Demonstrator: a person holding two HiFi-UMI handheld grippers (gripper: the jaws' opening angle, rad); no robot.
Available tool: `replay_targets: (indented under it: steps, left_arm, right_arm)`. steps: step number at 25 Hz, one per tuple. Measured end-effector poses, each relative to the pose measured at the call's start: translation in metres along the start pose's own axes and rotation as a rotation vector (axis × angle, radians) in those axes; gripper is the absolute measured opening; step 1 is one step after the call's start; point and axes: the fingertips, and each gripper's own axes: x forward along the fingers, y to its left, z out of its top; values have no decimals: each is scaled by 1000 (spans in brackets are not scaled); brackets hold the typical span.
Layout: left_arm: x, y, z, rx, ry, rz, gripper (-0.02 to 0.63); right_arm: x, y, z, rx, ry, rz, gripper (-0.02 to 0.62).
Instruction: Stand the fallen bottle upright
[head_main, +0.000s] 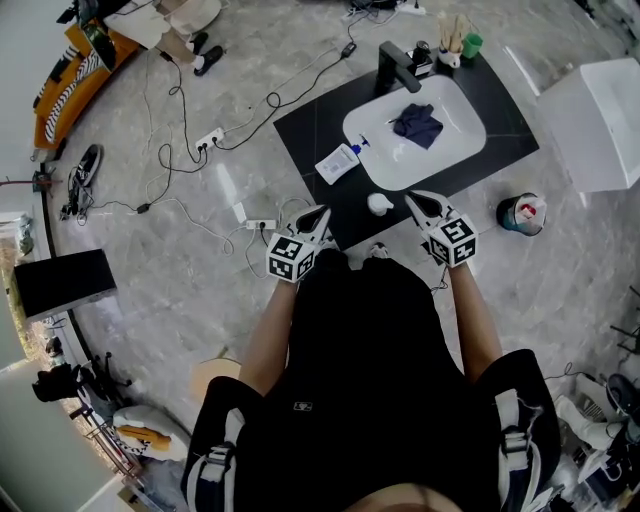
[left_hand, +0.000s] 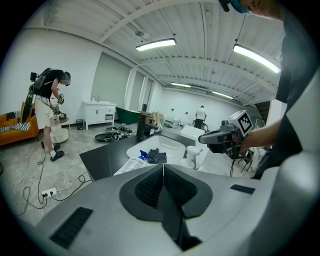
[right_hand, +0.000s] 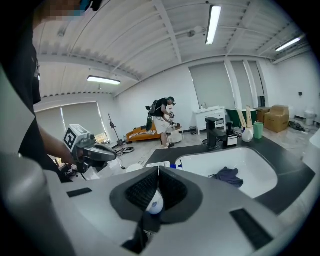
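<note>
The white bottle (head_main: 379, 204) stands upright on the black counter (head_main: 310, 125), just in front of the white sink (head_main: 468, 140). In the left gripper view the bottle (left_hand: 192, 155) is apart from both grippers. My left gripper (head_main: 322, 210) is shut and empty, to the bottle's left. My right gripper (head_main: 413, 197) is to its right, a short way off, its jaws closed tip to tip (right_hand: 158, 170). Behind those closed tips a small white rounded shape with a blue mark (right_hand: 155, 202) shows in the hollow; I cannot tell what it is.
A dark blue cloth (head_main: 417, 123) lies in the sink basin below a black faucet (head_main: 393, 65). A flat white pouch with a blue cap (head_main: 337, 163) lies on the counter's left part. Cables (head_main: 185, 140) run over the floor, and a bin (head_main: 521, 214) stands at the right.
</note>
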Motion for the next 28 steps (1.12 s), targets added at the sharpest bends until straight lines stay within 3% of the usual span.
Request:
replay_targets:
  steps: [5, 10, 23, 28]
  left_arm:
    - [6, 10, 8, 3, -10, -9, 15]
    - [20, 18, 13, 25, 6, -72, 15]
    - [47, 57, 27, 74, 67, -310, 17]
    - [58, 70, 25, 107, 100, -404, 18]
  right_arm:
    - [5, -6, -7, 2, 30, -19, 61]
    - [7, -14, -4, 28, 39, -88, 61]
    - [22, -8, 34, -16, 85, -370, 61]
    - [36, 6, 55, -17, 63, -437, 61]
